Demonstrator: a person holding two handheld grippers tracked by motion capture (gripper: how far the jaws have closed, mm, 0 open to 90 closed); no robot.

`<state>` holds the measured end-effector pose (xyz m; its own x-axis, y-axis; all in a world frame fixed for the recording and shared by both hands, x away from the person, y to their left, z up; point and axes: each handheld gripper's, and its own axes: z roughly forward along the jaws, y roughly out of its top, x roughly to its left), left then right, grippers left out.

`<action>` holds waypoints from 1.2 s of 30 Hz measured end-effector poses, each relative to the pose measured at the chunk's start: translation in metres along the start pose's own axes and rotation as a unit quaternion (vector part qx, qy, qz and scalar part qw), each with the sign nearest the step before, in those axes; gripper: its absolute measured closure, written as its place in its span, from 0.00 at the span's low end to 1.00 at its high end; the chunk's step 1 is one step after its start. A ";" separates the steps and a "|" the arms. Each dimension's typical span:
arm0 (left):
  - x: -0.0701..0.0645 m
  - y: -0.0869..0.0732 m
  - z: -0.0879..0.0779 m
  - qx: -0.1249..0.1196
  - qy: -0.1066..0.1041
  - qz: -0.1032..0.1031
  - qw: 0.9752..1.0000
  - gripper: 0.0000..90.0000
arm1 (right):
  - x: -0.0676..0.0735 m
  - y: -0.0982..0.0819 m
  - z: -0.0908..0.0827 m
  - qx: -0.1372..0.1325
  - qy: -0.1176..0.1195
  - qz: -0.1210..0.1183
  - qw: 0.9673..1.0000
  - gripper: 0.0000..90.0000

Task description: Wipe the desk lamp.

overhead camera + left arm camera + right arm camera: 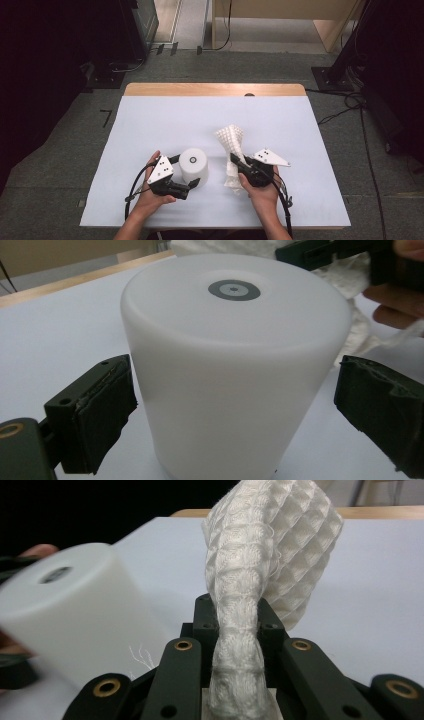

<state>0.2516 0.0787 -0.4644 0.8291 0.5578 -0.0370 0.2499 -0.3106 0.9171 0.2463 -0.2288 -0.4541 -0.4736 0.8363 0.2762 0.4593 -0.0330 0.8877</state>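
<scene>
White covers most of what I see: a pale sheet laid over the wooden table [150, 130], with a strip of bare wood along its far edge. On that sheet, near the front and a little left of centre, stands my white smooth plastic cylinder [193, 166], upright, with a small grey ring [234, 290] marked at the centre of its flat top. Just to its right lies my white waffle-weave cloth [231, 137], bunched into a twisted rope and rising off the table at its far end.

My left gripper [192, 184] sits at the cylinder's near side. In the left gripper view its jaws stand wide on either side of the cylinder, each pad apart from the wall.

My right gripper [235, 161] is clamped narrow on the twisted cloth; in the right gripper view the cloth runs up from between the jaws and fans out above them.
</scene>
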 end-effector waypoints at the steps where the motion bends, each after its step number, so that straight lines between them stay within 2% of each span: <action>1: 0.000 0.000 -0.001 -0.003 -0.001 -0.003 1.000 0.04 | -0.004 -0.001 0.000 0.001 -0.005 0.003 1.000 0.86; 4: -0.001 -0.001 -0.005 -0.006 -0.005 -0.002 1.000 0.04 | -0.019 -0.004 0.003 0.011 -0.025 0.021 0.999 0.86; 7: -0.001 -0.004 -0.009 -0.007 -0.014 -0.004 1.000 0.04 | -0.029 -0.007 0.009 0.025 -0.041 0.026 0.999 0.83; 9: 0.001 -0.006 -0.013 -0.005 -0.023 -0.009 1.000 0.04 | -0.032 -0.010 0.013 0.035 -0.062 0.006 0.997 0.80; 11: 0.003 -0.008 -0.018 -0.009 -0.021 -0.010 1.000 0.04 | -0.036 -0.015 0.018 0.046 -0.084 -0.019 0.995 0.73; 12: 0.005 -0.009 -0.021 -0.012 -0.018 -0.014 1.000 0.04 | -0.038 -0.016 0.020 0.049 -0.090 -0.013 0.995 0.67; 13: 0.005 -0.009 -0.021 -0.012 -0.018 -0.014 1.000 0.04 | -0.038 -0.016 0.020 0.049 -0.090 -0.013 0.995 0.67; 14: 0.009 -0.011 -0.028 -0.019 -0.011 -0.020 1.000 0.04 | -0.043 -0.018 0.023 0.055 -0.097 -0.013 0.994 0.49; 15: 0.011 -0.012 -0.032 -0.020 -0.005 -0.023 1.000 0.04 | -0.044 -0.018 0.023 0.053 -0.098 -0.018 0.994 0.43; 16: 0.014 -0.014 -0.035 -0.021 0.001 -0.025 0.999 0.04 | -0.043 -0.017 0.023 0.050 -0.103 -0.028 0.993 0.27; 17: 0.016 -0.015 -0.037 -0.021 0.003 -0.029 0.999 0.04 | -0.043 -0.015 0.022 0.049 -0.112 -0.037 0.992 0.18; 19: 0.022 -0.018 -0.043 -0.024 0.011 -0.035 0.999 0.04 | -0.044 -0.011 0.019 0.045 -0.117 -0.036 0.991 0.12; 21: 0.029 -0.020 -0.050 -0.028 0.019 -0.045 0.998 0.04 | -0.048 -0.008 0.014 0.034 -0.112 -0.018 0.993 0.07; 24: 0.038 -0.024 -0.064 -0.028 0.045 -0.056 0.997 0.04 | -0.059 -0.005 0.006 0.030 -0.105 0.007 0.994 0.03; 26: 0.044 -0.027 -0.071 -0.026 0.060 -0.060 0.996 0.04 | -0.065 -0.004 0.000 0.028 -0.103 0.012 0.994 0.02; 29: 0.052 -0.033 -0.082 -0.021 0.091 -0.080 0.992 0.04 | -0.071 -0.004 -0.011 0.027 -0.103 0.002 0.994 0.00; 31: 0.057 -0.036 -0.086 -0.010 0.115 -0.103 0.988 0.04 | -0.074 -0.005 -0.021 0.025 -0.099 -0.007 0.995 0.00; 33: 0.060 -0.039 -0.089 0.000 0.132 -0.117 0.984 0.04 | -0.078 -0.005 -0.031 0.021 -0.101 -0.018 0.995 0.00; 34: 0.061 -0.040 -0.089 0.009 0.144 -0.123 0.982 0.04 | -0.080 -0.005 -0.036 0.019 -0.103 -0.021 0.994 0.00; 36: 0.062 -0.044 -0.090 0.021 0.162 -0.127 0.978 0.04 | -0.086 -0.006 -0.046 0.015 -0.108 -0.021 0.994 0.00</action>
<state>0.2475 0.1961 -0.4713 0.5374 0.8337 -0.1274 0.4533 -0.1581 0.8772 0.2497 -0.3254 -0.4663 -0.3224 0.9345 0.1508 0.4657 0.0179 0.8847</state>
